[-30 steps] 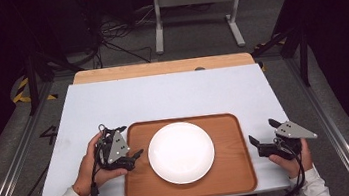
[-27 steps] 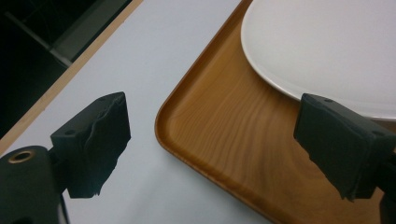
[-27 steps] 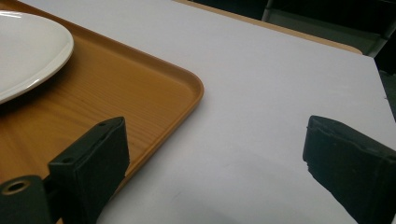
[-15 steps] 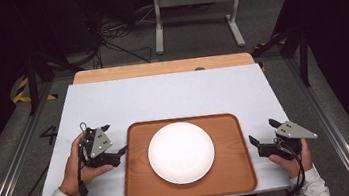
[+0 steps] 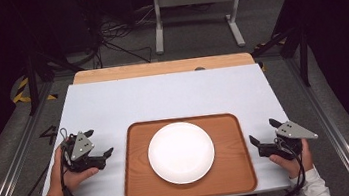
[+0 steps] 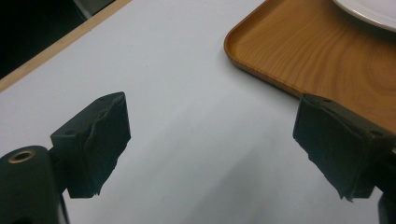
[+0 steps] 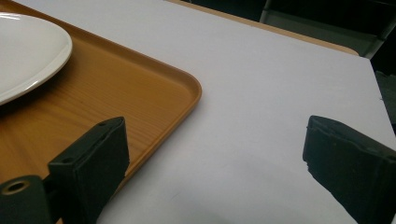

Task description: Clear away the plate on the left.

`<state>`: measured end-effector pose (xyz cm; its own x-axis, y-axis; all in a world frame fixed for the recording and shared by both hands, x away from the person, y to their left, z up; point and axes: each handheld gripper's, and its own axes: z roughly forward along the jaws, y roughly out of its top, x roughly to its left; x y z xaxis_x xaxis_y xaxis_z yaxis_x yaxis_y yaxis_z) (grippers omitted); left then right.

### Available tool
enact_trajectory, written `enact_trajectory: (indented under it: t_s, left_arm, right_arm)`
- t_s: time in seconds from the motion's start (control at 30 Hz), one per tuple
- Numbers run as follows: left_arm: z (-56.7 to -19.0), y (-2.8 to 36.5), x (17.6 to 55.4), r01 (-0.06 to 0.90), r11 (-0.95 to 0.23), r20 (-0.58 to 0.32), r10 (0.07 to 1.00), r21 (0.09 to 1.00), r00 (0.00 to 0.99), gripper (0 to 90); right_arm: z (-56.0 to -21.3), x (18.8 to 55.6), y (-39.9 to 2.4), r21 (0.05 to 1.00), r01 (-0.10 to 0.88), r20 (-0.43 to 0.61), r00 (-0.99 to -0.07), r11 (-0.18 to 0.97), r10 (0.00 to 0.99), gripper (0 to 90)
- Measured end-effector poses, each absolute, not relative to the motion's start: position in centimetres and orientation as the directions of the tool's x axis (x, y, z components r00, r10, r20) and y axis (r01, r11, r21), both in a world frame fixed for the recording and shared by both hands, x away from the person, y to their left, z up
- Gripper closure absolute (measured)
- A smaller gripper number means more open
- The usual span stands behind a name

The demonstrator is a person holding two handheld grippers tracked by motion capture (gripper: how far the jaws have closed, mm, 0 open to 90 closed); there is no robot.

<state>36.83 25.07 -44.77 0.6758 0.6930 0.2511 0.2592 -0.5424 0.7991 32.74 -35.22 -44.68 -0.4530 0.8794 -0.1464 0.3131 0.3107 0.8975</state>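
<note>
The plate (image 6: 369, 11) is cut off by both gripper views' edges.

Work surface: flat white rectangular tabletop (image 5: 162, 97), matte finish.
Far edge: light wooden strip (image 5: 159, 68) running along the tabletop's far side.
Stand: pale grey metal frame (image 5: 195, 10) on the floor beyond the table.
Cabling: black cables (image 5: 105, 38) lying on grey floor, far left.
Floor marking: yellow-black striped tape (image 5: 23, 91), left of the table.

High view down over my table (image 5: 113, 105); both my gripper views low, close, sharing the tray (image 5: 232, 171) (image 6: 299, 56) (image 7: 140, 102).
</note>
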Motion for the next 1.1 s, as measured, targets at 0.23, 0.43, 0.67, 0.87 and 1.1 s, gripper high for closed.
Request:
enact_trajectory:
  t_s: [0.23, 0.43, 0.67, 0.87, 1.1]
  left_arm:
    - [-45.3, 27.1, 35.8, 0.302, -0.485, 0.190, 0.731, 0.821, 0.656, 12.2]
    - [-45.7, 28.0, 35.0, 0.322, -0.455, 0.160, 0.748, 0.830, 0.644, 12.4]
    - [-45.9, 28.5, 34.0, 0.341, -0.412, 0.112, 0.759, 0.845, 0.641, 12.7]
    - [-45.7, 28.0, 34.0, 0.334, -0.432, 0.129, 0.751, 0.838, 0.647, 12.6]
    - [-45.6, 27.6, 34.1, 0.317, -0.442, 0.139, 0.738, 0.839, 0.660, 12.7]
  right_arm:
    - [-44.7, 32.8, -35.2, 0.898, 0.311, -0.147, -0.453, 0.311, 0.879, 7.7]
    - [-44.7, 32.9, -35.2, 0.899, 0.312, -0.142, -0.457, 0.307, 0.878, 7.7]
    - [-44.8, 33.0, -35.4, 0.899, 0.316, -0.136, -0.454, 0.302, 0.881, 7.7]
    - [-44.7, 32.9, -35.4, 0.903, 0.308, -0.138, -0.456, 0.301, 0.879, 7.6]
    - [-44.6, 32.7, -35.3, 0.898, 0.312, -0.146, -0.454, 0.310, 0.879, 7.6]
